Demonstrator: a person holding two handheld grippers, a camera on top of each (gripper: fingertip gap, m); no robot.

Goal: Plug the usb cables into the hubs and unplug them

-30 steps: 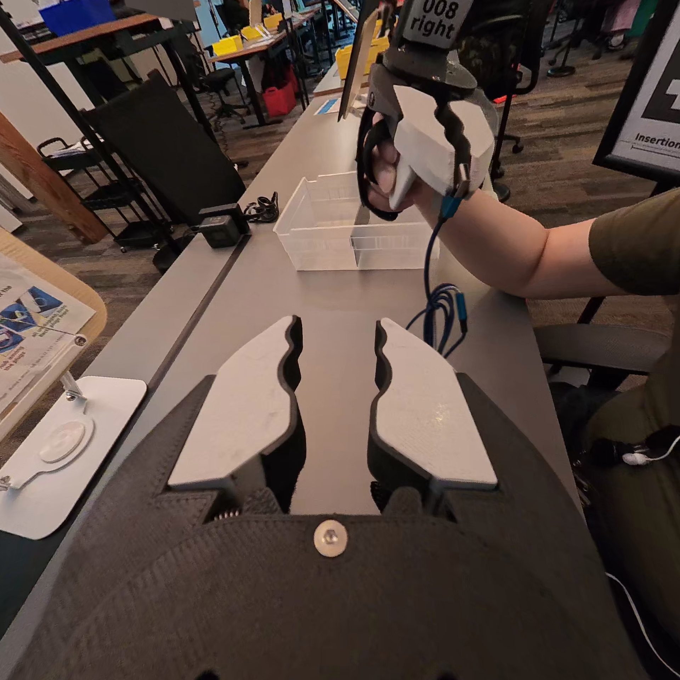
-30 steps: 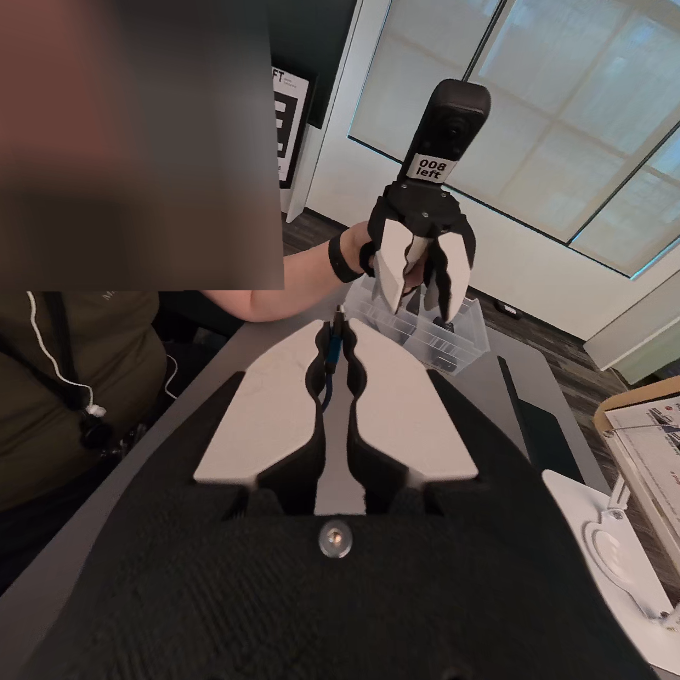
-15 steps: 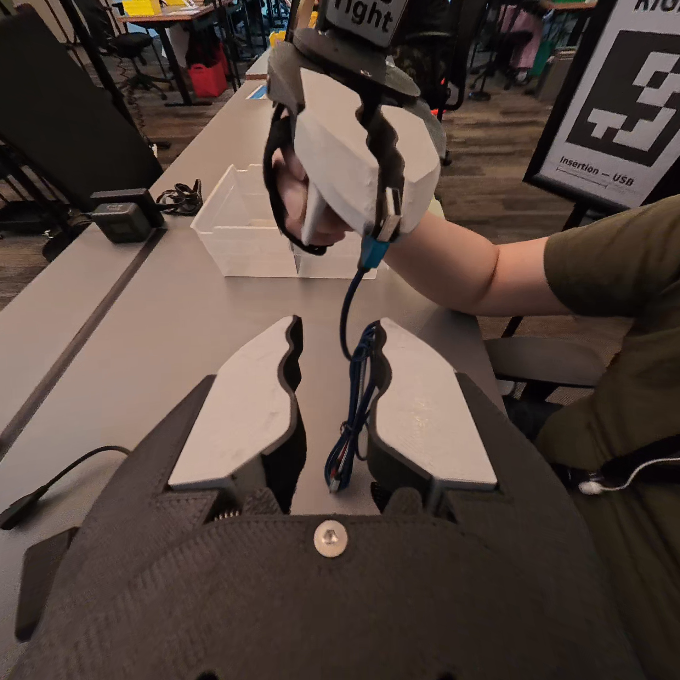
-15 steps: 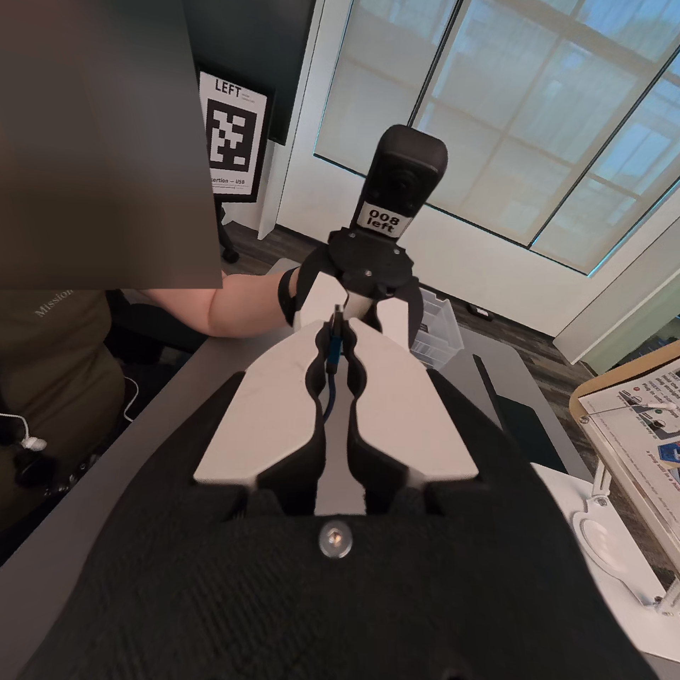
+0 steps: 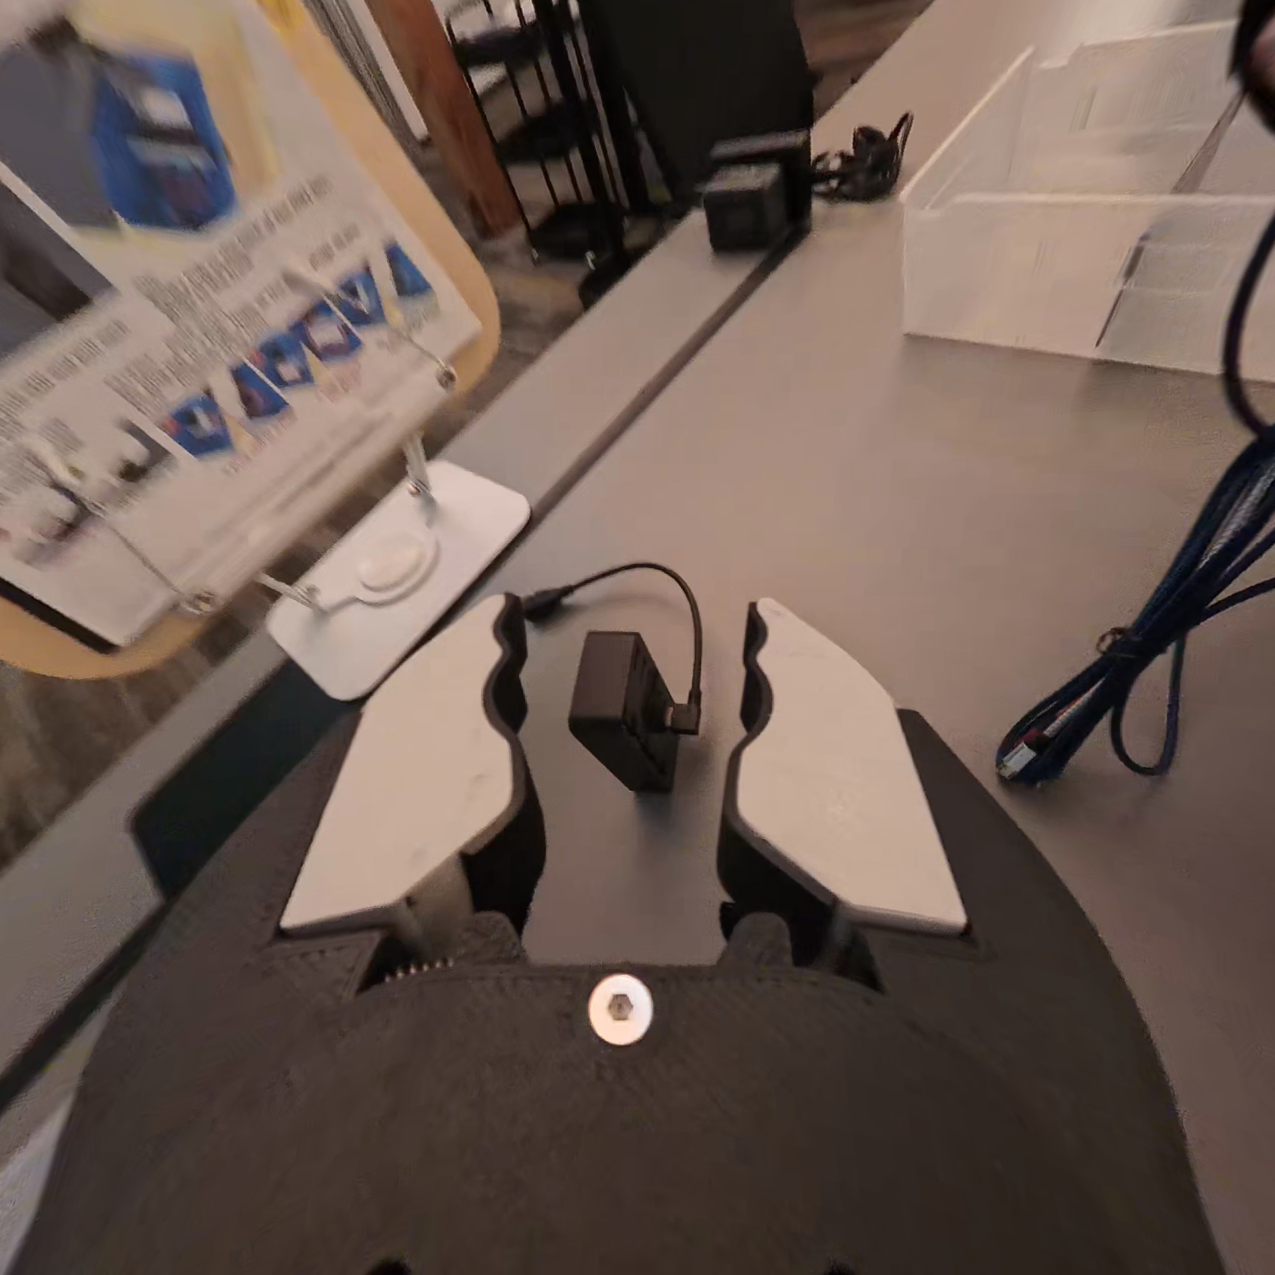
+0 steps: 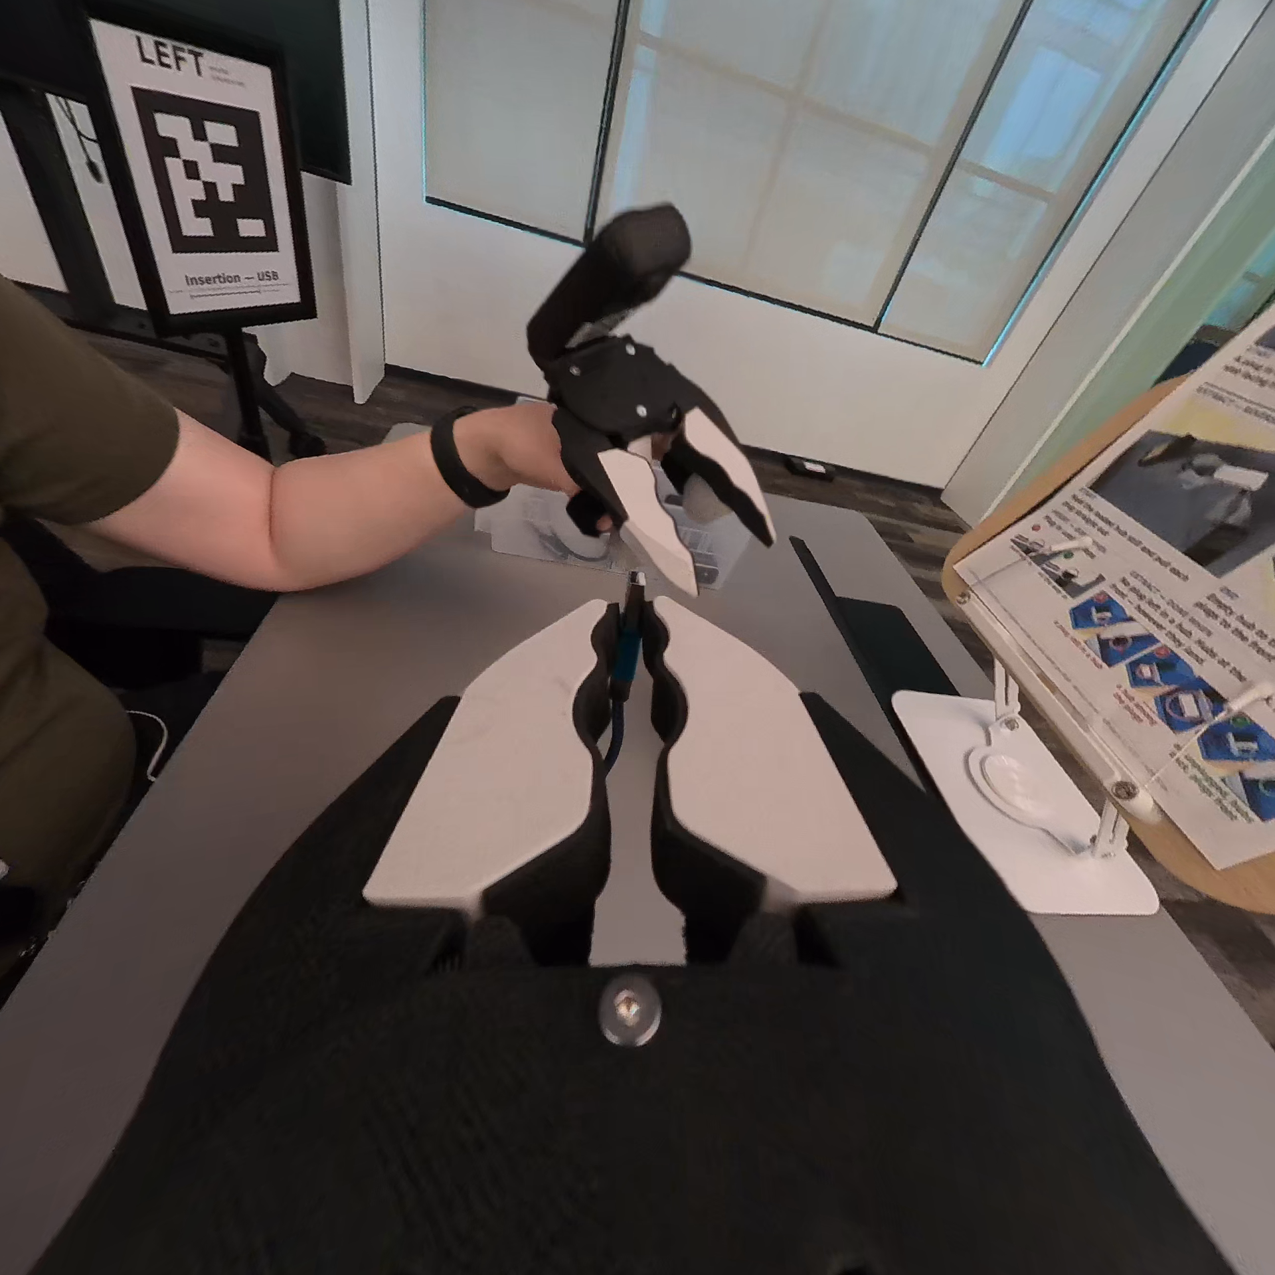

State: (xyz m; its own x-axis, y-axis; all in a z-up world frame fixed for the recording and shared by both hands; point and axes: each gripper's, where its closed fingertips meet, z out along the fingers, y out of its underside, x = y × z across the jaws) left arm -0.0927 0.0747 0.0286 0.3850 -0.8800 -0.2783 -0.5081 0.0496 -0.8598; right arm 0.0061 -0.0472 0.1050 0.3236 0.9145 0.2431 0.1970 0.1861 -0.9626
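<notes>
Grey counter [image 5: 862, 483]: left tongs [image 5: 631, 679], spread, straddle the hub [image 5: 624, 710]; right tongs [image 6: 631, 638] pinch the cable [image 6: 624, 662] plug. Unsteadied, the hub would probably skid during insertion.

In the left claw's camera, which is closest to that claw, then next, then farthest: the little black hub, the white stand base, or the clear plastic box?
1. The little black hub, lying between the open left claw's fingers.
2. The white stand base, just ahead on the left.
3. The clear plastic box, far ahead on the right.
</notes>
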